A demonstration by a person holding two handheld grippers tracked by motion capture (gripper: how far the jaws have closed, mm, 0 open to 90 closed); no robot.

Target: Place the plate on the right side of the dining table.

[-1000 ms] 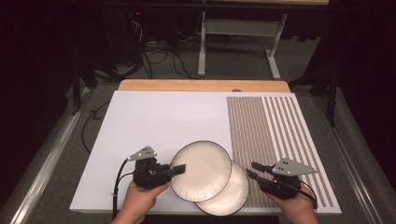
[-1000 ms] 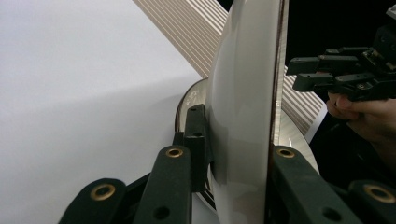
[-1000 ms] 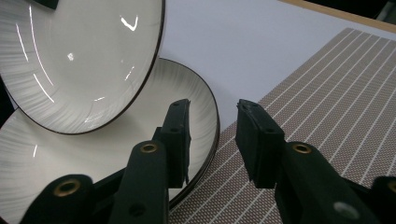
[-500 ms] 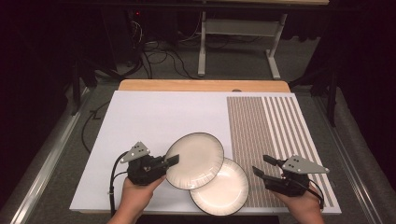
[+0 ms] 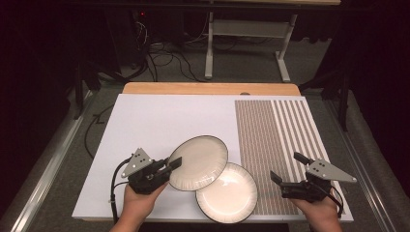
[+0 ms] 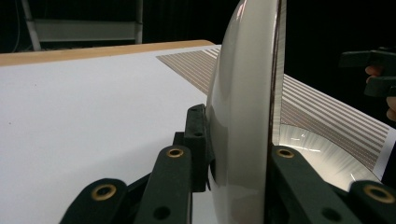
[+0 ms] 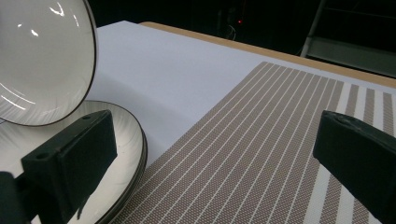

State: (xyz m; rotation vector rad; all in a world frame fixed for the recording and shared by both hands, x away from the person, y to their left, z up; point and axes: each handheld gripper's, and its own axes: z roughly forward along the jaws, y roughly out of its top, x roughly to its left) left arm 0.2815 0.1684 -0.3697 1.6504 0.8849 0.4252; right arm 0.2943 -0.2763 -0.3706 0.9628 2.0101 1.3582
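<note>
Your left gripper (image 5: 173, 163) is clamped on the near-left rim of the upper plate (image 5: 199, 162), one jaw under it and one over it; in the left gripper view the plate (image 6: 243, 116) stands on edge between the two jaws, pinched at its rim. The plate is tilted and lifted clear of the white mat (image 5: 159, 125), reaching up and to the right from the jaws, and its lower right edge overlaps the lower plate (image 5: 229, 194) as seen from above.

Your right gripper (image 5: 286, 170) has just been opening its jaws and now holds them wide apart with nothing between them. It sits over the striped placemat (image 5: 275, 130), just to the right of the lower plate and not touching it. In the right gripper view that plate (image 7: 116, 140) lies flat on the mat, at the left jaw's side.

Count: two plates, both cream with a dark rim; two grippers; one striped placemat; one white mat.
</note>
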